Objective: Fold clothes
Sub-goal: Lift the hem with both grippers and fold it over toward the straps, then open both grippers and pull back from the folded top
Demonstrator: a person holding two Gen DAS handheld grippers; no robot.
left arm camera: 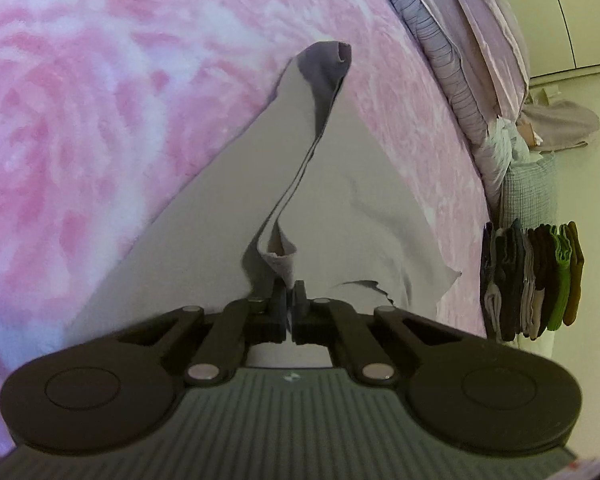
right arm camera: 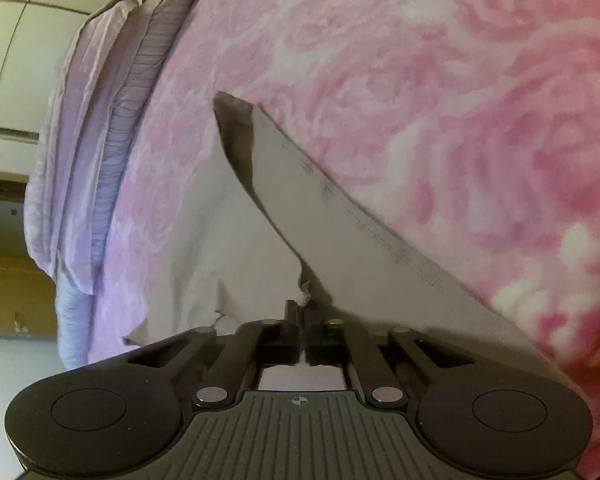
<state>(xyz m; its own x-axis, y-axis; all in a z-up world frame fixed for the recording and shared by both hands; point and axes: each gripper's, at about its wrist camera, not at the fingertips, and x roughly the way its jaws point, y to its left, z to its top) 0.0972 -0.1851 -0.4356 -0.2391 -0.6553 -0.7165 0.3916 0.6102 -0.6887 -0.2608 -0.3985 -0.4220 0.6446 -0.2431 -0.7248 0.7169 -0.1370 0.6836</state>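
Observation:
A plain grey garment lies across a pink rose-patterned bedspread. My left gripper is shut on a lifted edge of it, and a taut fold runs from the fingers up to a raised far corner. In the right wrist view the same grey garment rises from the bedspread as a stretched flap. My right gripper is shut on its near edge. The rest of the cloth rests flat to the left.
Lilac pillows and bedding line the bed's edge. A stack of folded clothes in dark, grey, green and brown sits past the bed's side. Pale cupboard panels and floor lie beyond.

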